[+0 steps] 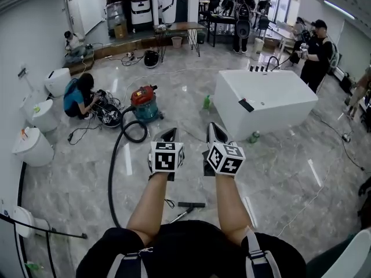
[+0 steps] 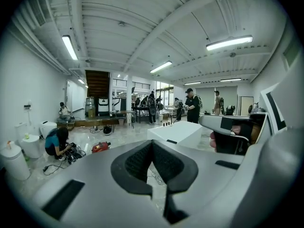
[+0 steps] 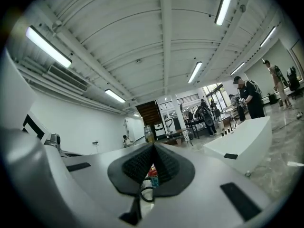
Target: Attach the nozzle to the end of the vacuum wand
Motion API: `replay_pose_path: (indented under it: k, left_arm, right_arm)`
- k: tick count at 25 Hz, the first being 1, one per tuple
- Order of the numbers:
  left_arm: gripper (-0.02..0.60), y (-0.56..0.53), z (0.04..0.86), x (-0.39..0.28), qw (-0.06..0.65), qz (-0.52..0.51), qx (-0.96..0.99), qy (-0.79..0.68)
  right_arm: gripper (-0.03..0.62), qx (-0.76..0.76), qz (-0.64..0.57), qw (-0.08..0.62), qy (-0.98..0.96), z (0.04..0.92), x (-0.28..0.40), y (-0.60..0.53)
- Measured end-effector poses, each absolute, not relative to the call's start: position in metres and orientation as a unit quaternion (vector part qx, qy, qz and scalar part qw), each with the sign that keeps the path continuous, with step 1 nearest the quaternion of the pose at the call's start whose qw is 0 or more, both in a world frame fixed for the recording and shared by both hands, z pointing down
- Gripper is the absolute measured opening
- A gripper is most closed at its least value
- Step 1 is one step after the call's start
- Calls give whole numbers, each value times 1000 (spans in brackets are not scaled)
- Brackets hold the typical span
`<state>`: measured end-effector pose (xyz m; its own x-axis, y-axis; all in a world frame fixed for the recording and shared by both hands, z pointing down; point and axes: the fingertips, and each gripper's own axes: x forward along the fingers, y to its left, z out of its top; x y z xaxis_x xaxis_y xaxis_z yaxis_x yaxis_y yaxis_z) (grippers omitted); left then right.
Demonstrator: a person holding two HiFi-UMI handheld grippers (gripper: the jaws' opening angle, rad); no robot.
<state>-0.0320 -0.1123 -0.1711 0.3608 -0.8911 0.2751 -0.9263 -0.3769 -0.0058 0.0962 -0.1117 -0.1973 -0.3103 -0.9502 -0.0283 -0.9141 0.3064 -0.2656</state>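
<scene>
Both claws held high and empty, vacuum parts lying on the floor below

The red canister vacuum (image 1: 145, 102) stands far left on the marble floor (image 1: 278, 172). Its black hose (image 1: 114, 172) loops nearer along the left, and it looks limp and likely to tug on whatever it joins. Near the person, between the forearms, lies the thin wand (image 1: 181, 214). It is probably a stiff, light tube, best gripped close to its free end. Just beside it is the flat black nozzle (image 1: 191, 204), likely hard, light plastic, safest pinched at its neck rather than its wide edge. The left gripper (image 1: 168, 135) and right gripper (image 1: 215, 132) both have their jaws pressed together with nothing between them.
</scene>
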Motion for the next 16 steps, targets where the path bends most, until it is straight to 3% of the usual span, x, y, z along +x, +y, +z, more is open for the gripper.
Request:
replay_pose_path:
  k: [16]
  left_arm:
    - [8, -126, -182, -30, 78, 99, 839, -529]
  right_arm:
    - [14, -569, -81, 93, 813, -214, 81, -128]
